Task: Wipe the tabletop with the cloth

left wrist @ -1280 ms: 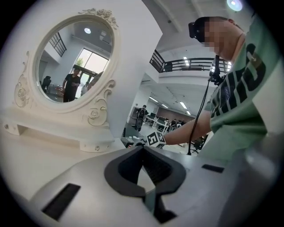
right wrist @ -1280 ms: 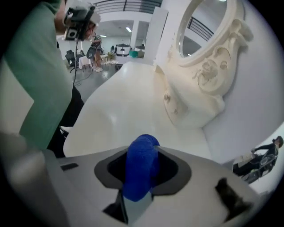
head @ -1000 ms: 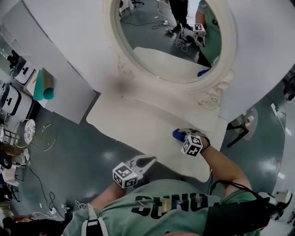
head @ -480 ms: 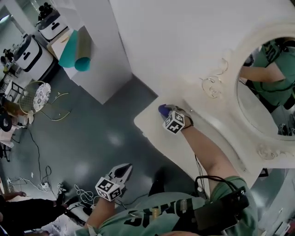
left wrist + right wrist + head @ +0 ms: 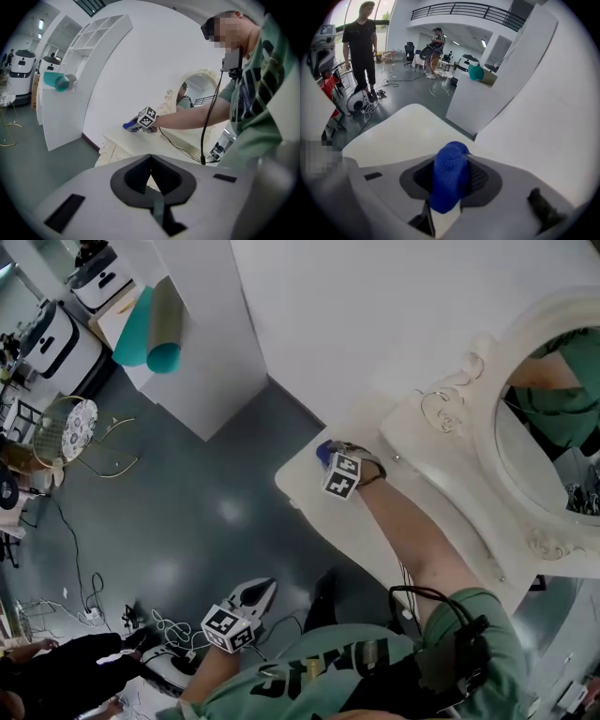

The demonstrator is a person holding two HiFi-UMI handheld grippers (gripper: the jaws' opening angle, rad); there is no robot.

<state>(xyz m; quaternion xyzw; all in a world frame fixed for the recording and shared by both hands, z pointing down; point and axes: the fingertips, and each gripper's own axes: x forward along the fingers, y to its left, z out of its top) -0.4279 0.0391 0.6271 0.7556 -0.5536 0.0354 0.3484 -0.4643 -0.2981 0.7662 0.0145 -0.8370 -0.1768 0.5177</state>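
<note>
- Clamping the blue cloth [image 5: 450,176] between its jaws, our right gripper [image 5: 330,457] sets it at the left corner of the tabletop [image 5: 323,517]; we judge that the remaining surface runs rightward from there.
- Our left gripper [image 5: 265,587], jaws together and empty, hangs off the table, well apart.

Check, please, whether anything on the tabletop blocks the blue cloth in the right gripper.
Nothing visible does: the right gripper is shut on the cloth at the end of the tabletop, and the surface ahead of it is bare. Only a black cable trails behind the gripper.
</note>
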